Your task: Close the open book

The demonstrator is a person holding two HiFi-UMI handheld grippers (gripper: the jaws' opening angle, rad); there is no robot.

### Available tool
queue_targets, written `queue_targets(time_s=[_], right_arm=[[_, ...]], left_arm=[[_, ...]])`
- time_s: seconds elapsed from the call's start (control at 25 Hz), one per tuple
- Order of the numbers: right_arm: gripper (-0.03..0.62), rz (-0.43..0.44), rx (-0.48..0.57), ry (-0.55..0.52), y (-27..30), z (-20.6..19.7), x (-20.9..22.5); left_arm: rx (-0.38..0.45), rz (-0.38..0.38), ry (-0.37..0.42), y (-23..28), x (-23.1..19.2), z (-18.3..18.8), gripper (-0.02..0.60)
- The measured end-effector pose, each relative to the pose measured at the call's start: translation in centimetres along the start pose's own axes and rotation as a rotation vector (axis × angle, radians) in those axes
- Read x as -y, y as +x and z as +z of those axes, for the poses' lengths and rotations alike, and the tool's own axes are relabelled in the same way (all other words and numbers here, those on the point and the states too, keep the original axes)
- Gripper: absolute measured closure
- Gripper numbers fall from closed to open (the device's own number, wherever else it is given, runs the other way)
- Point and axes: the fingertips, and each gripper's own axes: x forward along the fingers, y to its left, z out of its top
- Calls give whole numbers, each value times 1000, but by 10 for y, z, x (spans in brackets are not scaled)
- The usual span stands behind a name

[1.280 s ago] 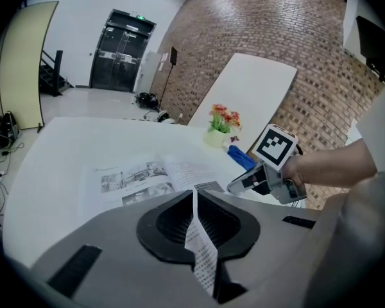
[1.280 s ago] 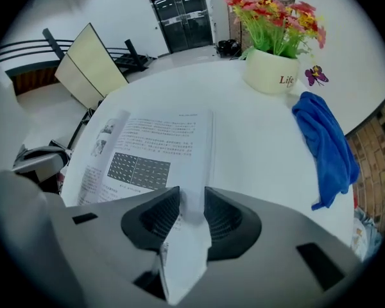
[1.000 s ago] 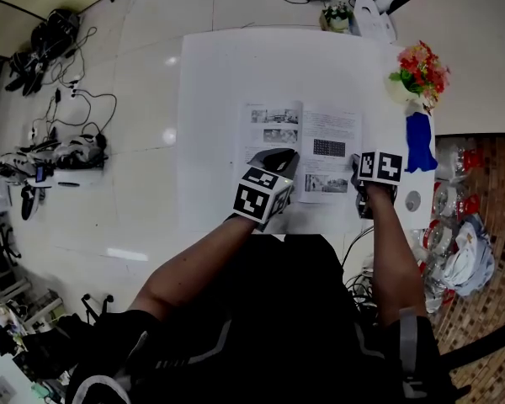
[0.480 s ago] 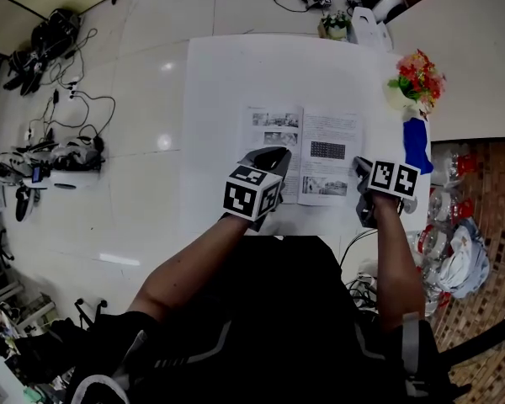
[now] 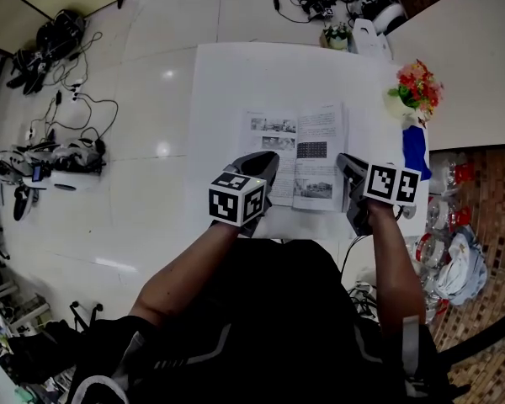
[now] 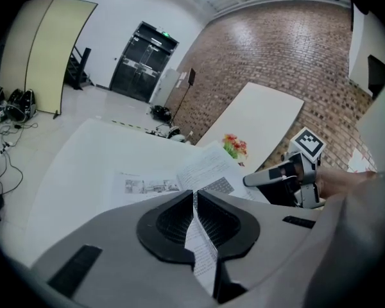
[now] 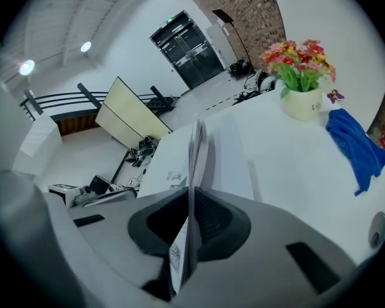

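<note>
The open book lies on the white table, with photos and text on its pages. My right gripper is shut on the near edge of the right-hand pages. They stand upright, edge-on between the jaws of the right gripper, which have just been closing on them. At the near edge of the left-hand side, my left gripper is shut, and a thin printed page runs between the pads of the left gripper. The left page lies flat.
A pot of flowers and a blue cloth sit at the table's right edge, right of the book. Beyond the far edge lie cables and white gear. More cables cover the floor on the left.
The right gripper has closed on the right-hand pages and risen with them, so that half now stands up and looks narrower. The left gripper has drawn back towards the near left.
</note>
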Motion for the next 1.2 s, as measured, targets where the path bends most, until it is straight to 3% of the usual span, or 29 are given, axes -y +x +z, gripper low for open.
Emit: queue_targets(time_s=[0.28,0.92,1.2], right_arm=[[566,76,-42,-79,24,4,-54],[560,40,-161,-296,104,-12,-131],[560,54,-236,-348,134,-39,-154]], left_arm=[[55,34,-34,-28,-15,4,574],[183,144,-137,-112,-65,-2,574],[215,182,-171,-137,-83,-9,574]])
